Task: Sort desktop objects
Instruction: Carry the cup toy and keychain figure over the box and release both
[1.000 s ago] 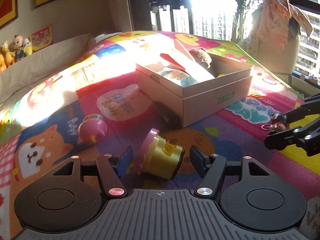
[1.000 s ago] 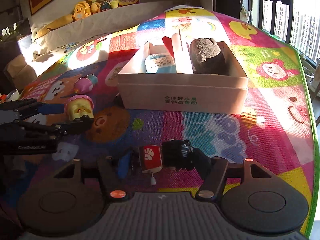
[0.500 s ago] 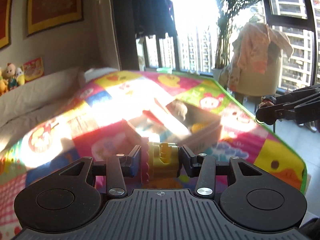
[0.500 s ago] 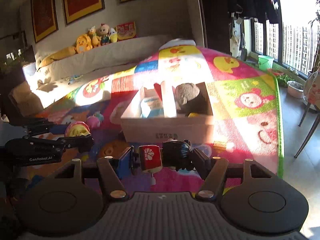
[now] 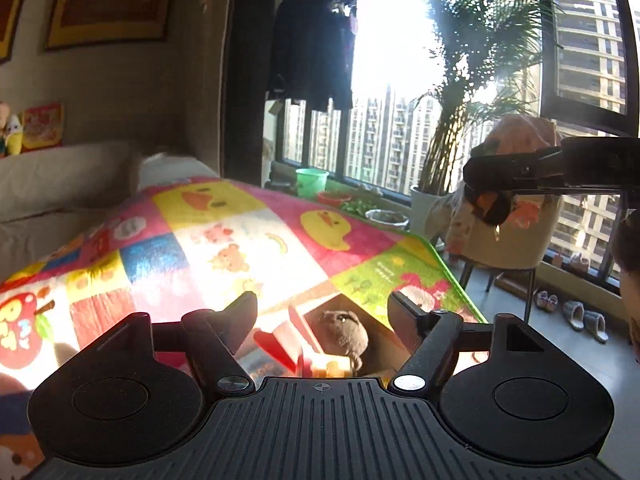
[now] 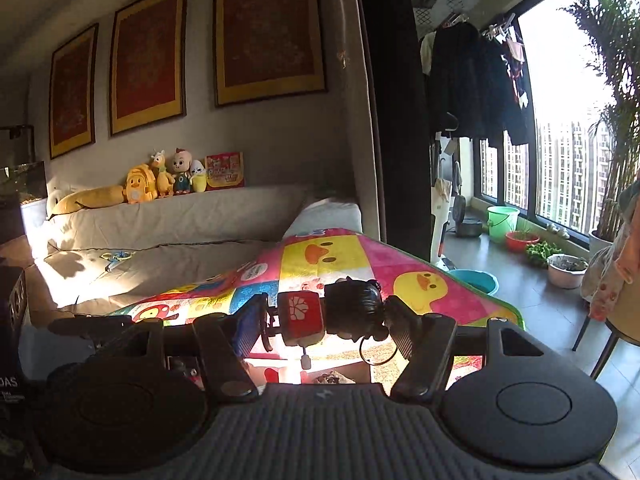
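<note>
surface: patchwork cartoon mat (image 5: 224,248) | on it: open cardboard box (image 5: 384,340)

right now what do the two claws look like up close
Both are matte black plastic. The left claw has a ribbed base plate, two round discs beside it and silver pivot bolts on angled fingers. The right claw is built the same, with a blue pad on one finger. No cables or sleeves show.

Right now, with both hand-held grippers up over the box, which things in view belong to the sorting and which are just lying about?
Part of the job:
- doll keychain, clamped in the right hand-held gripper
- cardboard box below
- yellow toy and plush bear in it
- left hand-held gripper, jaws just opened, nothing between them

Just lying about:
- stuffed toys on the sofa back
- green bucket
- palm plant
- slippers
</note>
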The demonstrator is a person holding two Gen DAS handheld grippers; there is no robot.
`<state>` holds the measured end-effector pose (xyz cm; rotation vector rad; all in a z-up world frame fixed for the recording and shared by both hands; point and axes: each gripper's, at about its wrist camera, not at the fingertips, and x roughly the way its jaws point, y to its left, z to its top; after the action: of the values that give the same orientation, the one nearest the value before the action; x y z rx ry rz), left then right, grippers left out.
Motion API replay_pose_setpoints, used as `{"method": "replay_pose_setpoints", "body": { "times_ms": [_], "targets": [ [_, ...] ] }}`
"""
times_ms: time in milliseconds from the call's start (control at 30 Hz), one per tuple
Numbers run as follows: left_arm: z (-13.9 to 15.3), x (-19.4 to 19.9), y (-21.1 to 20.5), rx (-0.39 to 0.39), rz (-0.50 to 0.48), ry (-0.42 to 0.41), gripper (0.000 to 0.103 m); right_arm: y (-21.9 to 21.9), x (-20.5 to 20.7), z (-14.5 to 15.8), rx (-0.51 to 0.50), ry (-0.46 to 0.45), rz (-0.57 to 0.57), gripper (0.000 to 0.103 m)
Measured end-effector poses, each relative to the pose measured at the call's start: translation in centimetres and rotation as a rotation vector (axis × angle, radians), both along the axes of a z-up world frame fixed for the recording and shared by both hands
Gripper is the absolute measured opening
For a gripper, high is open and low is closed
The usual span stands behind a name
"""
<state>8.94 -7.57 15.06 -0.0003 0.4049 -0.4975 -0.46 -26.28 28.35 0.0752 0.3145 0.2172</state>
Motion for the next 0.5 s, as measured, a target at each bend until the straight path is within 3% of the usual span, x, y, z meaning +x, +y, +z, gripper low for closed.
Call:
{"method": "replay_pose_setpoints", "body": {
  "times_ms": [33, 133, 267, 400, 500],
  "targets": [
    [-0.9, -0.3, 1.0, -0.009, 0.010, 0.022, 0.085, 0.2, 1.2, -0.5, 0.013, 0.022, -0.007, 0.073],
    [-3.6, -1.9, 4.3, 0.008, 0.065, 0.055, 0.096, -0.1, 2.9, -2.2, 0.090, 0.098, 0.002, 0.073],
    [-7.5, -3.7, 8.0, 0.096, 0.169, 0.106, 0.096, -0.4, 2.4, -4.5, 0.145, 0.144, 0.008, 0.073],
    [-10.0, -5.4, 12.0, 0.072, 0.275, 0.160, 0.096, 2.7, 0.4, -7.7, 0.036, 0.167, 0.014, 0.072],
    [-10.7, -6.5, 13.8, 0.060, 0.336, 0.156, 0.096, 6.8, -1.3, -10.2, -0.111, 0.180, 0.070, 0.054]
  ]
}}
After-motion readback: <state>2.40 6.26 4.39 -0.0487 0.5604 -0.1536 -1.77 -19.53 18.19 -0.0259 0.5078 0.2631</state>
